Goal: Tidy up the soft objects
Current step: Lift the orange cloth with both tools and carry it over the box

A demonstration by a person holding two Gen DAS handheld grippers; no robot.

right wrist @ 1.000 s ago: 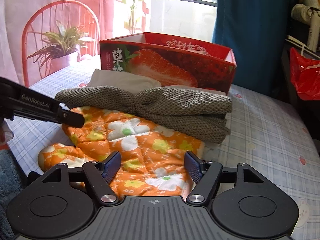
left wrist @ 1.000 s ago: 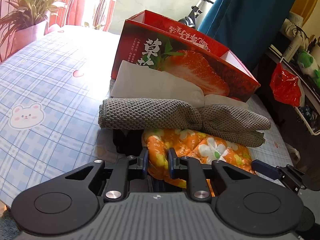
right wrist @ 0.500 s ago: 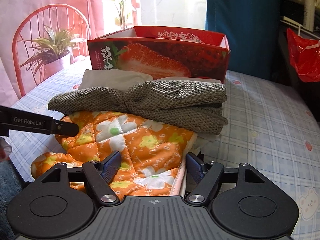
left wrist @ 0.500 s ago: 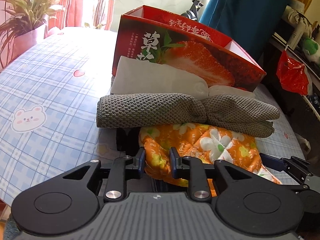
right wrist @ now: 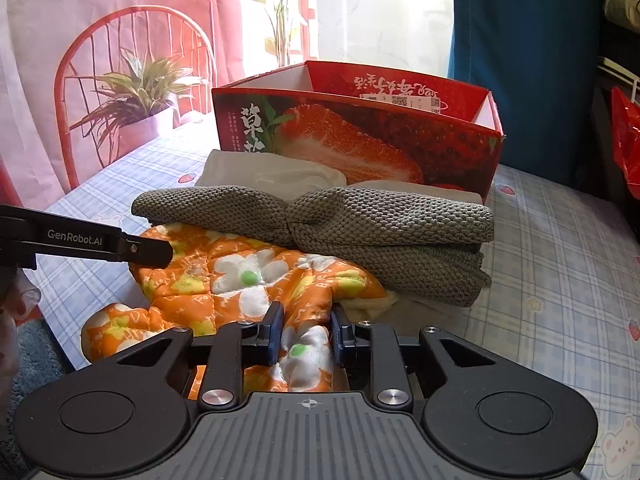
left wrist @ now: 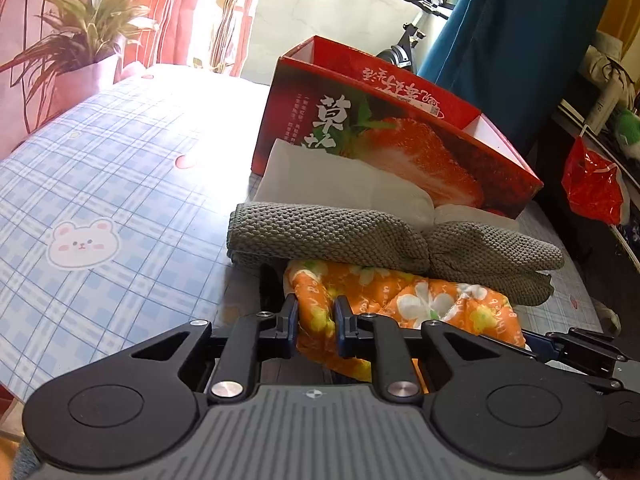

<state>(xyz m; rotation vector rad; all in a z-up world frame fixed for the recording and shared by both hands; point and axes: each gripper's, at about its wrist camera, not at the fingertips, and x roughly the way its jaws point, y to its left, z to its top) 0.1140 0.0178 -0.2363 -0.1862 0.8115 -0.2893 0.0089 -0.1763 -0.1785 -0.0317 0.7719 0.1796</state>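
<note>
Orange floral quilted cloth [right wrist: 240,280] lies at the surface [left wrist: 100,184] edge, partly under the grey knitted cloth [right wrist: 360,216]; left gripper [left wrist: 316,316] and right gripper [right wrist: 306,332] fingers each pinch a fold, apparently to spread the load; red strawberry box [right wrist: 360,136] behind.

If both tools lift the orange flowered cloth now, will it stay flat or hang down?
The orange cloth will probably sag between the left tool and the right tool, since it bunches where they pinch it. It looks padded, so rather light. Its far edge lies under the grey knit cloth, which may drag.
</note>
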